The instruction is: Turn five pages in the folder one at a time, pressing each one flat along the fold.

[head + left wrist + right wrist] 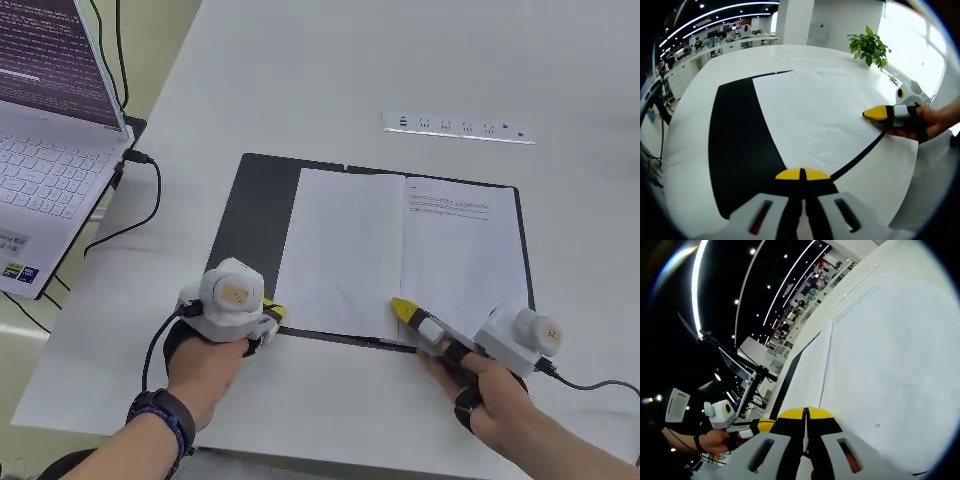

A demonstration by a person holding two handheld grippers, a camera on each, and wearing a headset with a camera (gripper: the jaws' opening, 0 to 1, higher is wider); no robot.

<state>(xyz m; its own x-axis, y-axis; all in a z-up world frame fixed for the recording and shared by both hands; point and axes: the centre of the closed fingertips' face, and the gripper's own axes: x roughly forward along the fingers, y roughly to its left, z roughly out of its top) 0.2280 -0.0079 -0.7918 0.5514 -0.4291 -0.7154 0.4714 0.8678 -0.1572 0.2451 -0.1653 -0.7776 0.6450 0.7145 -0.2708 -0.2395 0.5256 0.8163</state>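
Head view: a white table [300, 60] bears the open black folder [255, 215], flat at centre, white pages [345, 250] up. The left gripper [270, 313] sits at its near-left edge and the right gripper [403, 308] near the fold's near end, both with jaws pressed together.

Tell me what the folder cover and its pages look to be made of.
Folder cover: likely plastic or coated card, matt black, even and dull. Pages: white paper, matt, thin, lying flat, with small print on the right one.
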